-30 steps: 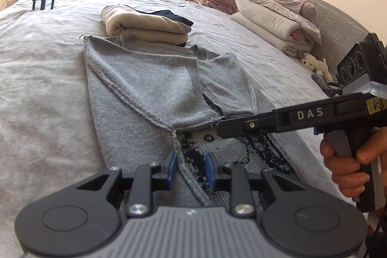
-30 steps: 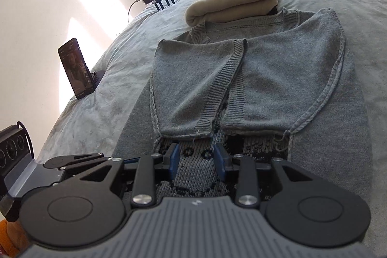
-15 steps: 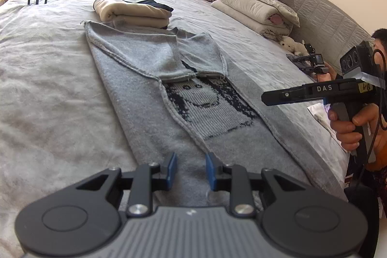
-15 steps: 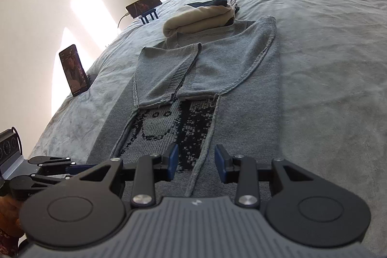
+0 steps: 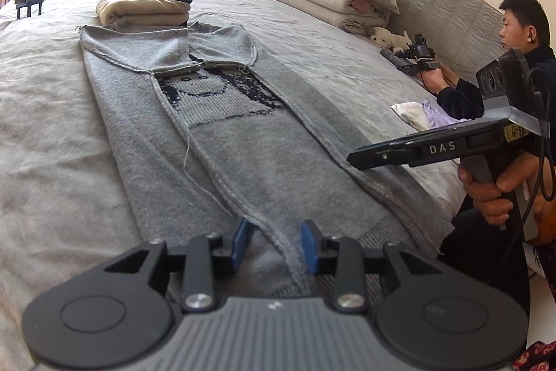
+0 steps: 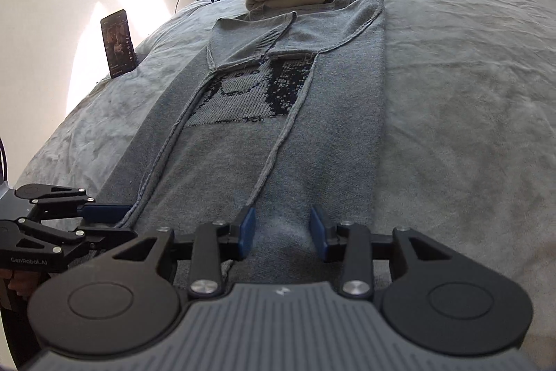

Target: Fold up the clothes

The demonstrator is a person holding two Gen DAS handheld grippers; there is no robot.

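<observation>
we hover the left gripper (image 5: pixel 274 246) and right gripper (image 6: pixel 283 233), jaws just widened and empty, at lower frame over the sweater (image 5: pixel 243 141) hem; next, pinch it and fold upward.

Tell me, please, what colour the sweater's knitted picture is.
Dark navy on the grey sweater, clearest in the left wrist view.

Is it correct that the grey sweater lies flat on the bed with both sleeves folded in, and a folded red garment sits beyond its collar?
Not quite: the folded garment beyond the collar of the sweater is beige, not red, as the left wrist view shows. The rest holds.
</observation>
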